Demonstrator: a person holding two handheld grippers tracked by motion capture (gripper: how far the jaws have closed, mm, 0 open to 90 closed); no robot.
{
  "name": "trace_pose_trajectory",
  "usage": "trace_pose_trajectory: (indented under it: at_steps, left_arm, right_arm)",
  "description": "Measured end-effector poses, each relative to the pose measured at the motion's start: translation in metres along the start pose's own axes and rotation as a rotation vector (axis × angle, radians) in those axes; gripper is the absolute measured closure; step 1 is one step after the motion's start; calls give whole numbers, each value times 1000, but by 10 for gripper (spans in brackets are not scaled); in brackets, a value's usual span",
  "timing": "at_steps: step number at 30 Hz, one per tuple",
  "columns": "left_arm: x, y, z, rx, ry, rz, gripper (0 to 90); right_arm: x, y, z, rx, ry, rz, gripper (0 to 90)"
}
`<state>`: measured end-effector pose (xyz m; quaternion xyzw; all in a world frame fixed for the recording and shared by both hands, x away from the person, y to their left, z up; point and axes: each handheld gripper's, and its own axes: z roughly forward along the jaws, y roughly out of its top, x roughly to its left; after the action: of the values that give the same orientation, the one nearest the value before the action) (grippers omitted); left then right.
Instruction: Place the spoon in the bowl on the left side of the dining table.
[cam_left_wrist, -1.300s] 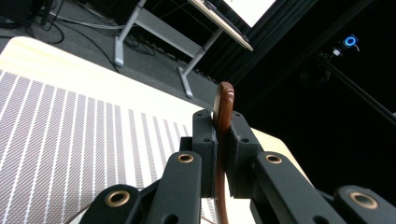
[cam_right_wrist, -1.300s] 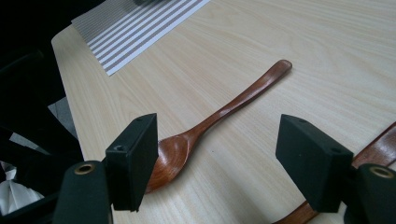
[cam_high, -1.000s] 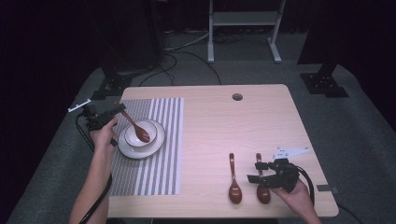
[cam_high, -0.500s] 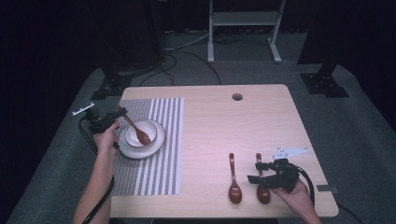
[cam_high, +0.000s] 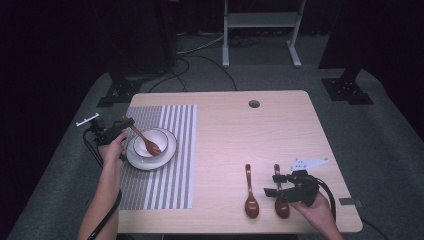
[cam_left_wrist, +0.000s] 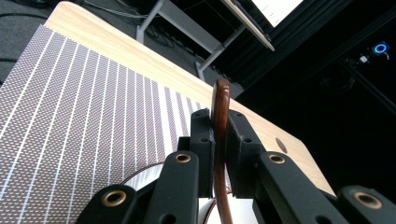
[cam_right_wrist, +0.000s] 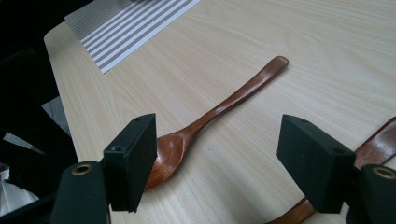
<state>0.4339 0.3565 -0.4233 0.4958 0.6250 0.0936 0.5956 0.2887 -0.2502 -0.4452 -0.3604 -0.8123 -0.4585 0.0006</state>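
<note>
The left tool (cam_left_wrist: 219, 154) is clenched on a wooden spoon's (cam_high: 143, 140) handle, its scoop resting in the bowl (cam_high: 162, 137) beyond the jaws. The right tool (cam_right_wrist: 219, 154) gapes wide above the tabletop (cam_high: 240, 135), two more spoons (cam_high: 250, 192) lying before it.

Spoon (cam_high: 148, 143) in bowl (cam_high: 162, 138), on placemat (cam_high: 172, 175)

High view: above, facing forward-down over whole desk (cam_high: 225, 125). Gripper views: close, low; both share its striped placemat (cam_left_wrist: 70, 102).
</note>
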Motion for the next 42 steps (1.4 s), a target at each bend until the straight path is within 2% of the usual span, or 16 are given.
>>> trace_pose_trajectory:
  at_steps: [5, 12, 18, 20, 22, 24, 28, 33, 42]
  left_arm:
    - [1, -1, 1, 9, 11, 7, 809]
    - [2, -1, 2, 24, 23, 9, 741]
    - [4, -2, 2, 33, 39, 5, 656]
    - [4, -2, 3, 41, 37, 5, 591]
    - [4, -1, 1, 47, 39, 22, 563]
    - [5, -1, 1, 46, 41, 20, 545]
    - [6, -1, -2, 50, 43, 37, 454]
    - [7, -3, -7, 59, 51, 55, 395]
    - [8, -1, -31, 66, 79, 85, 221]
  right_arm:
    - [0, 0, 0, 1, 1, 0, 273]
    - [-1, 0, 0, -3, 7, 5, 273]
    - [-1, 0, 0, -10, 7, 7, 272]
    - [-3, 0, 0, -14, 9, 18, 272]
    - [-4, 0, 0, -15, 13, 18, 272]
    - [-4, 0, 0, -14, 13, 19, 272]
    - [-8, 0, 0, -18, 18, 31, 272]
    - [-12, 0, -1, -23, 10, 47, 266]
    - [-17, -1, -6, -44, -9, 77, 254]
